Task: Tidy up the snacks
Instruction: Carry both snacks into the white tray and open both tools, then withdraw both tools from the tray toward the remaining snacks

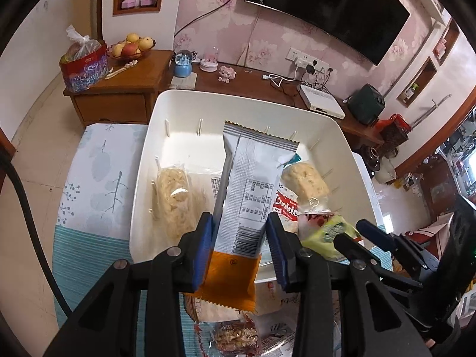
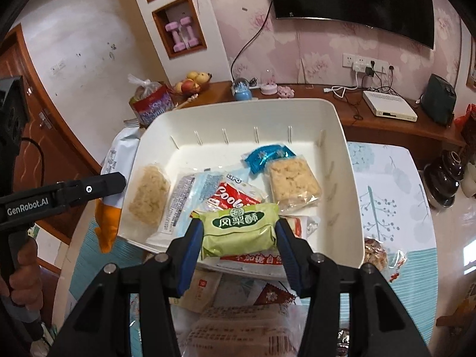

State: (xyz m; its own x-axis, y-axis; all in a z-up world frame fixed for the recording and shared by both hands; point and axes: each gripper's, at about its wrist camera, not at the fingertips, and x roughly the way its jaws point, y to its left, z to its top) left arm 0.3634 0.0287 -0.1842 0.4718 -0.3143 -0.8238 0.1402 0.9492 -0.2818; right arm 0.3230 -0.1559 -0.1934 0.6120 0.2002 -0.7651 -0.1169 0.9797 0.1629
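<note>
Both wrist views down over bin point(image 1: 300, 113)

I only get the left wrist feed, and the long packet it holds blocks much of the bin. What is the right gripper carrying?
Observer: The right gripper is shut on a green pastry packet, over the white bin's near edge.
Operator: What's hidden behind my packet?
Observer: A blue wrapped sweet near the far wall.
Operator: Anything outside the bin's right side?
Observer: A clear nut-bar packet on the tablecloth.
</note>
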